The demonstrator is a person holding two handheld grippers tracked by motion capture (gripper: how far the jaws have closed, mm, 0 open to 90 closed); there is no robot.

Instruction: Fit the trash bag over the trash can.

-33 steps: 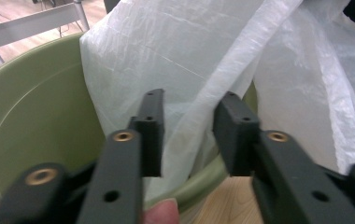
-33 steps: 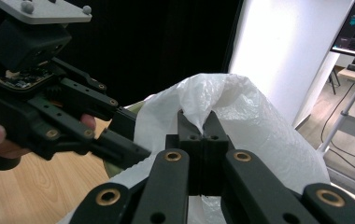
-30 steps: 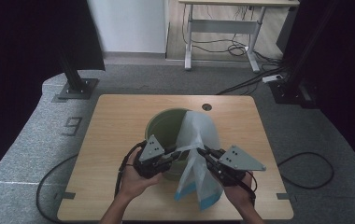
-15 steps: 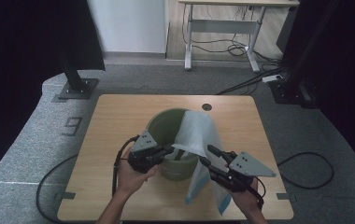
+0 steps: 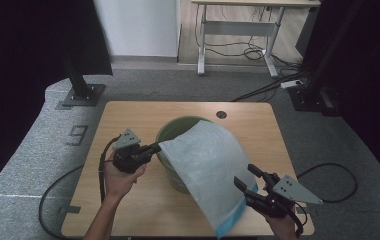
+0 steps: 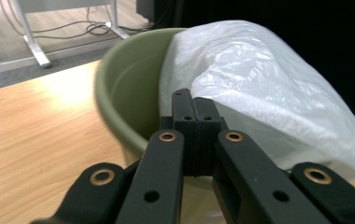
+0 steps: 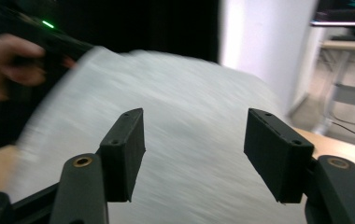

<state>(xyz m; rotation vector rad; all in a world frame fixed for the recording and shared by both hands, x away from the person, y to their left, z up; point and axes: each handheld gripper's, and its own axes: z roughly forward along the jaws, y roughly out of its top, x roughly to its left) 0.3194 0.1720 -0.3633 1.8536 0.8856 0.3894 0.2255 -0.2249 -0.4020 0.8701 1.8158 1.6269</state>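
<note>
Now, left gripper point(image 5: 154, 147): clamps bag point(image 5: 213, 165) edge.
Right gripper point(image 5: 248, 182): jaws just opened wide, nothing between them.
Advice: re-pinch the hem beyond the fingertips, spread it around the bin point(image 5: 170, 132) rim.

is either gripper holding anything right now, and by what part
The left gripper is shut on the plastic bag, pinching its edge beside the green bin's rim. The right gripper has just been opening and holds nothing.

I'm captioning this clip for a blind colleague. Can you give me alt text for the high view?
A white plastic bag drapes over a green bin on a wooden table. The left tongs pinch the bag's edge at the bin's rim, while the right tongs stand open beside its lower end.
</note>
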